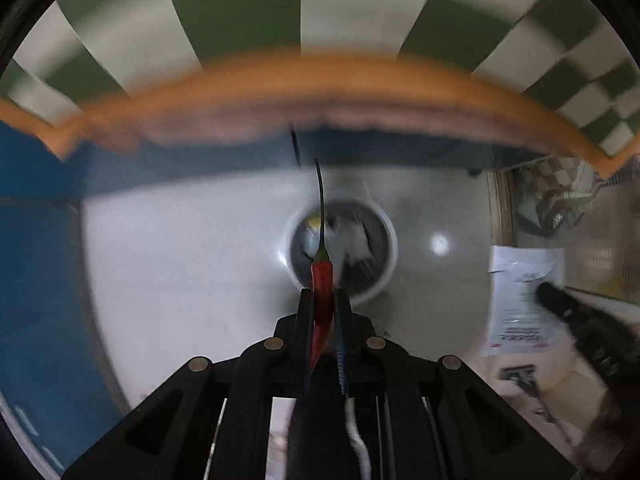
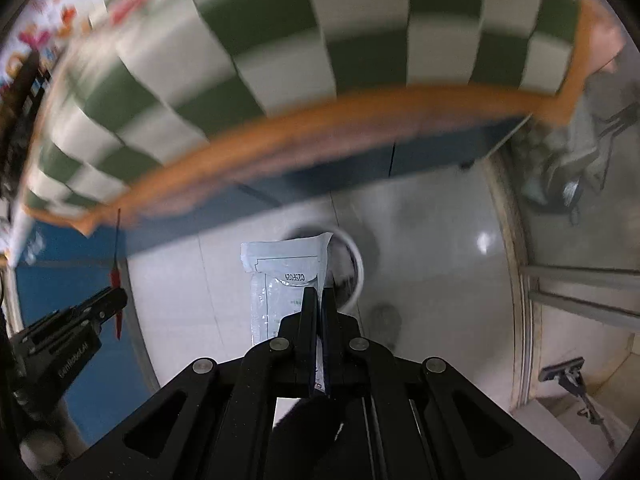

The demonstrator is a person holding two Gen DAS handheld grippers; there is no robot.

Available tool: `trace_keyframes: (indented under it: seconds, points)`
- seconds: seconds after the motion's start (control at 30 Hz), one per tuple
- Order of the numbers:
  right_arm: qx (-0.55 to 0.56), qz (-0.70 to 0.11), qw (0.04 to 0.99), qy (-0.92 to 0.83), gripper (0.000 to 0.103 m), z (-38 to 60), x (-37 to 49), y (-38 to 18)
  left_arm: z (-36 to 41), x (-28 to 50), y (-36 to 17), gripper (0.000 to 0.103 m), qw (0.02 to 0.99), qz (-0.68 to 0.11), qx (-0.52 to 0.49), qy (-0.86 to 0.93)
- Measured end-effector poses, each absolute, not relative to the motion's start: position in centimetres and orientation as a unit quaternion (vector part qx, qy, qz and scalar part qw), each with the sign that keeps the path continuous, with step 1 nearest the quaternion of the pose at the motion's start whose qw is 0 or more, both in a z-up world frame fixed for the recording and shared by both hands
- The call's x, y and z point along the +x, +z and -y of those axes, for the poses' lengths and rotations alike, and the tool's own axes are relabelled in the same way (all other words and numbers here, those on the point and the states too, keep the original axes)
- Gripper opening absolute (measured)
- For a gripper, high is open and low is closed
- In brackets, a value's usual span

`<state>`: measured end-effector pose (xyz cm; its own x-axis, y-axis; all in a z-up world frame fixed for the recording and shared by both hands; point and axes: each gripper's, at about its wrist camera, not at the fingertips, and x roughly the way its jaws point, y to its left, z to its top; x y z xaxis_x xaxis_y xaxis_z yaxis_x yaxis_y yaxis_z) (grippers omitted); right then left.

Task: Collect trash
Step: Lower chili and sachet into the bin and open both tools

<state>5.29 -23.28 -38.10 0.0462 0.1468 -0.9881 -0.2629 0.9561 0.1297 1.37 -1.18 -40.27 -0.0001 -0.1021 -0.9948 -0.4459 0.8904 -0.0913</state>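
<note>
Left tongs (image 1: 325, 300) are clamped on a red chili (image 1: 322, 280), right tongs (image 2: 319, 300) pinching a pale packet (image 2: 280, 276). Both hang pointing down over the white bin (image 1: 390, 240) on the tiled floor (image 1: 180, 264), with the checkered surface (image 1: 240, 16) edge further off, all pretty blurry.

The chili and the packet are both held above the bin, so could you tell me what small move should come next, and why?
Probably open the left tool to drop the chili: it hangs right over the bin. The right tool's packet sits over the bin's rim, so it likely needs a small shift first.
</note>
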Motion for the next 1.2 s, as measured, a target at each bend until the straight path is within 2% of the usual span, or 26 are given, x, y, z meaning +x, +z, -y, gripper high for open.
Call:
trace_keyframes:
  seconds: [0.17,0.33,0.43,0.67,0.83,0.9,0.93,0.97,1.0,1.03,1.07,1.1,1.17,1.2]
  points:
    - [-0.049,-0.705,0.696,0.128,0.002,23.9,5.7,-51.0,0.5,2.5,-53.8,0.007,0.624,-0.724,-0.272,0.106]
    - [-0.034,-0.732,0.670,0.119,0.002,24.2,6.7,-62.5,1.0,3.9,-63.7,0.007,0.606,-0.736,-0.288,0.087]
    - [-0.042,-0.739,0.661,0.121,0.002,23.9,6.8,-67.9,1.2,4.2,-67.6,0.007,0.600,-0.743,-0.284,0.085]
    - [-0.062,-0.758,0.638,0.116,0.002,23.4,7.3,-75.2,1.4,3.3,-71.4,0.008,0.584,-0.758,-0.277,0.088]
    - [-0.067,-0.765,0.630,0.113,0.003,23.1,7.6,-76.6,0.8,2.7,-71.3,0.010,0.580,-0.760,-0.274,0.099]
    - [-0.069,-0.766,0.629,0.112,0.004,23.1,7.6,-76.6,0.2,2.6,-70.9,0.014,0.584,-0.758,-0.270,0.108]
    - [-0.071,-0.766,0.629,0.112,0.006,23.0,7.6,-76.6,0.0,2.4,-70.7,0.024,0.587,-0.756,-0.269,0.111]
    - [-0.072,-0.766,0.629,0.114,0.009,22.9,7.6,-76.5,-0.2,2.4,-70.4,0.038,0.591,-0.754,-0.261,0.118]
    - [-0.073,-0.765,0.629,0.116,0.020,22.7,7.6,-76.4,-0.3,2.2,-69.9,0.046,0.599,-0.752,-0.242,0.132]
    - [-0.075,-0.764,0.630,0.117,0.035,22.6,7.6,-76.3,-0.6,2.1,-69.5,0.063,0.603,-0.750,-0.232,0.142]
    - [-0.078,-0.762,0.632,0.119,0.041,22.5,7.5,-76.0,-0.7,1.9,-69.1,0.073,0.608,-0.746,-0.225,0.150]
    - [-0.081,-0.760,0.633,0.121,0.051,22.4,7.4,-75.7,-0.8,1.7,-68.8,0.076,0.611,-0.743,-0.222,0.157]
    - [-0.088,-0.756,0.637,0.125,0.056,22.1,7.3,-75.2,-1.1,1.0,-67.9,0.090,0.618,-0.736,-0.216,0.172]
    - [-0.094,-0.753,0.639,0.125,0.064,22.1,7.2,-74.8,-1.3,0.7,-67.5,0.096,0.620,-0.733,-0.213,0.179]
